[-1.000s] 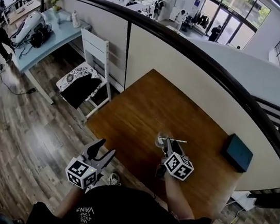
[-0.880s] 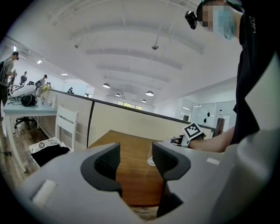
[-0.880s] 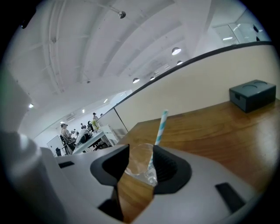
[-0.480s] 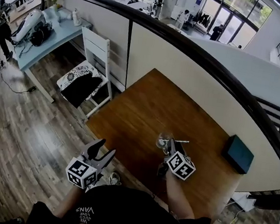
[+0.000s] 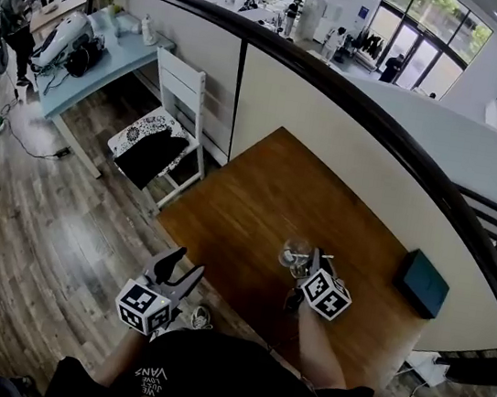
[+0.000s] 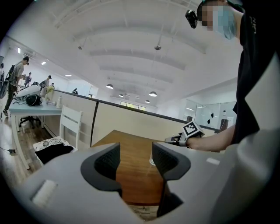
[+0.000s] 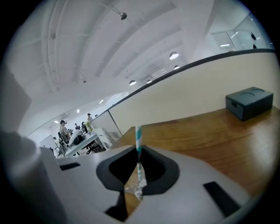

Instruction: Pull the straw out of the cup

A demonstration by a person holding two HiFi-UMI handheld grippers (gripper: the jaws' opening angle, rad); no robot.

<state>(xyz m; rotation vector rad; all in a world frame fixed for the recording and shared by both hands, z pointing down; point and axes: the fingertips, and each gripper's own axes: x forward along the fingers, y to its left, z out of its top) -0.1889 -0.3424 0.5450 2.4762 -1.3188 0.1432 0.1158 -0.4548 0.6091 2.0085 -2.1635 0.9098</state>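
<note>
Tipping is the risk: the right gripper [image 7: 138, 168] has its jaws closing on the striped straw [image 7: 138, 139] above the unheld glass cup [image 5: 294, 253]; the left gripper [image 6: 135, 159] gapes, empty.

Teal-striped straw [image 7: 138, 135] upright in clear cup [image 5: 293, 251]

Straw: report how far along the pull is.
Done: the right gripper is at the cup on the table. In hand: its jaws are closing on the striped straw, which sits between them. To do: the straw stands in the cup, not yet pulled out. The left gripper hangs open off the table's edge.
</note>
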